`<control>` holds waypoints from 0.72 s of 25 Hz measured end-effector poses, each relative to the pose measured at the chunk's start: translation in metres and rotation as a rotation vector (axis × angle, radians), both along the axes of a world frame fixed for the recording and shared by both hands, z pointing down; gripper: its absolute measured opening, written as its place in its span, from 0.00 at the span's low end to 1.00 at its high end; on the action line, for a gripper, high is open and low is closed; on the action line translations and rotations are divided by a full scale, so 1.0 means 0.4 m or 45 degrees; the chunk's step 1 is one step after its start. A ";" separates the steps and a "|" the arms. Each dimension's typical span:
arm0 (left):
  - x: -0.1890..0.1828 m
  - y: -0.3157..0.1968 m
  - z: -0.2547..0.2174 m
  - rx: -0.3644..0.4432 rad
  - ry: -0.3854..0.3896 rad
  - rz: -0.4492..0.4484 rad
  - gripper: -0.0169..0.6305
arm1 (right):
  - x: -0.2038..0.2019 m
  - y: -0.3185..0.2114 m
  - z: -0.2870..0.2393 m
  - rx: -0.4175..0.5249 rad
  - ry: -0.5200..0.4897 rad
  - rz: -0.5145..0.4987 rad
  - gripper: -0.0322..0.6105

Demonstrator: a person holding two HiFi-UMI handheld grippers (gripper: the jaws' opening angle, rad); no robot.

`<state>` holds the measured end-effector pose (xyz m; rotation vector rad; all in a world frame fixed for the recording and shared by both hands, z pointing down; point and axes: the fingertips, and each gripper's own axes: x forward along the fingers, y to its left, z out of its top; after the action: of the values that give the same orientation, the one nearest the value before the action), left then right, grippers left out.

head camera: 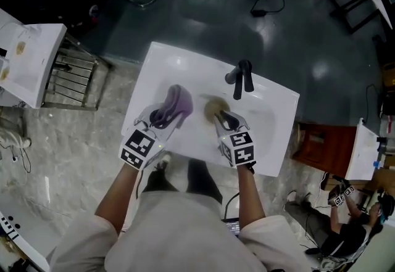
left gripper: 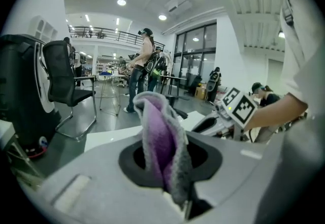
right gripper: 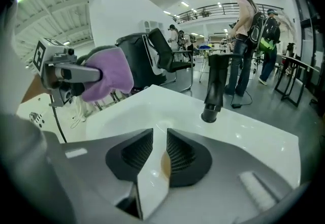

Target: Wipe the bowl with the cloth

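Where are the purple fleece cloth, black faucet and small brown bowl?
Purple fleece cloth (left gripper: 161, 141): left gripper view, middle of its purple fold.
Black faucet (right gripper: 216, 86): right gripper view, its upright spout.
Small brown bowl (head camera: 212, 106): head view, its far side.

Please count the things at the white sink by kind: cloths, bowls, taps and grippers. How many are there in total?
cloth: 1
bowl: 1
tap: 1
grippers: 2 (left gripper, right gripper)
total: 5
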<state>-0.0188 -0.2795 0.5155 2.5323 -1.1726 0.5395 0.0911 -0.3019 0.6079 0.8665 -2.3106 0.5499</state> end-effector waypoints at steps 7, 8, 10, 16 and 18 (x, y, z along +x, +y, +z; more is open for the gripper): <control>-0.002 -0.025 0.062 -0.066 0.000 -0.025 0.14 | -0.021 0.004 0.134 -0.114 0.139 -0.133 0.19; 0.001 -0.030 0.070 -0.075 0.003 -0.023 0.14 | -0.022 0.004 0.150 -0.132 0.153 -0.140 0.20; 0.007 -0.041 0.083 -0.090 0.005 -0.015 0.14 | -0.023 0.000 0.178 -0.168 0.169 -0.141 0.21; 0.020 -0.062 0.121 -0.121 0.002 0.008 0.14 | -0.024 0.001 0.296 -0.224 0.271 -0.231 0.23; 0.029 -0.058 0.141 -0.137 0.002 0.018 0.14 | -0.018 0.004 0.331 -0.248 0.298 -0.253 0.25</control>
<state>-0.0071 -0.3027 0.5717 2.4513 -1.0961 0.5880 0.0839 -0.3004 0.7402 0.5692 -2.0614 0.5454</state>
